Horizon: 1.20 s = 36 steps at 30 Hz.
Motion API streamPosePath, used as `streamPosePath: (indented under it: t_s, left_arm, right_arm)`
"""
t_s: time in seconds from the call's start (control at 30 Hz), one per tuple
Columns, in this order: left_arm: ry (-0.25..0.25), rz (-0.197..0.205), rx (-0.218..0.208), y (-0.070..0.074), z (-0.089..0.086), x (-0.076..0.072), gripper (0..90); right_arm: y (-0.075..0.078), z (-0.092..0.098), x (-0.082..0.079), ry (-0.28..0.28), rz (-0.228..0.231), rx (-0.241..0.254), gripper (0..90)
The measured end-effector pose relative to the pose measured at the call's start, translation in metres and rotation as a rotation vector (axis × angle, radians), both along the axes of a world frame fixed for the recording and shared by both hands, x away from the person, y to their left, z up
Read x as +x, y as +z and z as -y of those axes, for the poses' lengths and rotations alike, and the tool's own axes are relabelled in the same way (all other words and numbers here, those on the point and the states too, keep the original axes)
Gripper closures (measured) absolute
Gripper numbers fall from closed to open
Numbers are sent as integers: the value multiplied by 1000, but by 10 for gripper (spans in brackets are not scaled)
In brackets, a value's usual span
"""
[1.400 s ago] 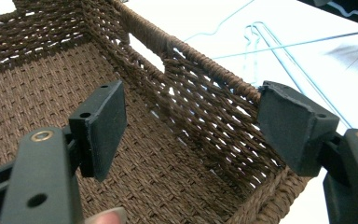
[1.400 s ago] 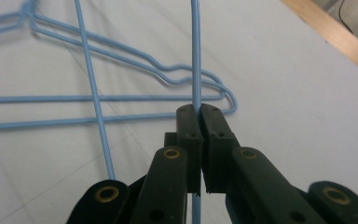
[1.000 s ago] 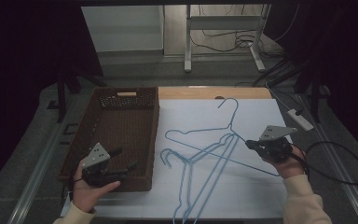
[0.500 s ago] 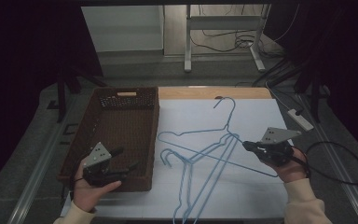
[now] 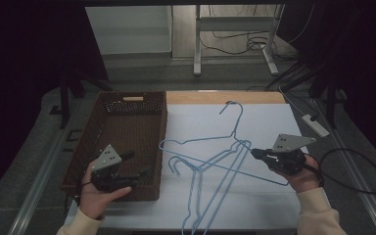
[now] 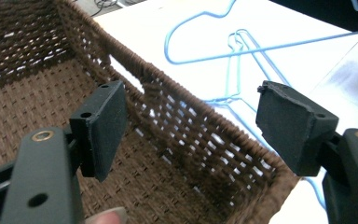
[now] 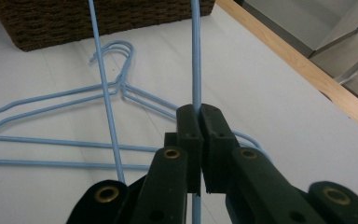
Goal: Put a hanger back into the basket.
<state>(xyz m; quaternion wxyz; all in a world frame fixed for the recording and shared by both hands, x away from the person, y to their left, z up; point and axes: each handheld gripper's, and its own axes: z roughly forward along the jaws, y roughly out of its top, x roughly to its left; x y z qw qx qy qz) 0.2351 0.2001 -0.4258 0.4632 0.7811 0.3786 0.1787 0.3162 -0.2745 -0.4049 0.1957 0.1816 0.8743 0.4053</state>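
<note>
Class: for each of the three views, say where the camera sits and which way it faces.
High view: above the person's side, facing forward and down; both hands show.
Left gripper view: rides the left gripper, facing into the basket.
Right gripper view: rides the right gripper, facing along a hanger it clamps.
Shared: basket and hangers in all.

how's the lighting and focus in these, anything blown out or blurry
High view: dim and murky, dark surroundings, the white table sheet evenly lit, thin blue hangers faint. Left gripper view: sheet nearly blown out at top right, basket weave sharp. Right gripper view: right hand-held gripper jaws and the clamped wire crisp, even light, soft shadows.
</note>
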Motion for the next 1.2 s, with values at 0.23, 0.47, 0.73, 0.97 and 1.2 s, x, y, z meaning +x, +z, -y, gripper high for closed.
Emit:
streamPosePath:
  t_s: [0.23, 0.47, 0.73, 0.97, 1.2]
  left_arm:
    - [-48, -16, 13, 15, 14, 18, 277]
    - [-118, -18, 36, 32, 39, 39, 280]
    - [-187, -29, 97, 41, 66, 57, 287]
    - [-248, -52, 111, 43, 88, 73, 298]
    - [-304, -95, 158, 34, 108, 88, 323]
  right_arm:
    - [1, -4, -1, 23, 1, 0, 878]
    - [1, -5, -3, 44, -2, 1, 877]
    - [1, -7, -5, 60, -7, 0, 878]
    - [1, -11, -6, 76, -13, -5, 878]
    - [3, -11, -6, 82, -13, -5, 878]
